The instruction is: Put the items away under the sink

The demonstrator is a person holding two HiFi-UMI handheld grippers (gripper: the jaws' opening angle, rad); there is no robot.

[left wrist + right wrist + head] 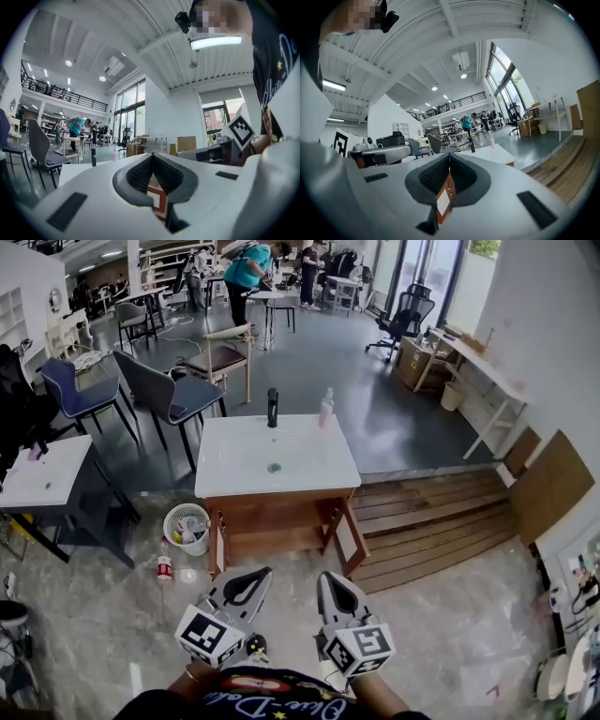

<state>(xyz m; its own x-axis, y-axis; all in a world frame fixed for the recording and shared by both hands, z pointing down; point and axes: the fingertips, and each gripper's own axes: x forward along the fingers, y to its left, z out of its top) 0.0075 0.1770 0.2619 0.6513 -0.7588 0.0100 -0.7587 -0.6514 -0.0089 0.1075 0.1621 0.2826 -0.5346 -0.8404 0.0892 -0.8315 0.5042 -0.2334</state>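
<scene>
A white sink top (234, 465) with a black tap (273, 407) and a pink soap bottle (326, 409) sits on a wooden cabinet (281, 518). Both cabinet doors stand open. A small bottle with a red label (165, 568) stands on the floor left of the cabinet. My left gripper (264, 574) and right gripper (325, 578) are held side by side in front of the cabinet, well short of it. Both are shut with nothing between the jaws. The left gripper view shows its tips (151, 154) meeting. The right gripper (449, 155) is closed the same way.
A white mesh bin (186, 526) holding several items stands by the cabinet's left door. A white table (42, 474) is at the left and wooden steps (441, 521) lie to the right. Chairs (173, 395) and people stand farther back.
</scene>
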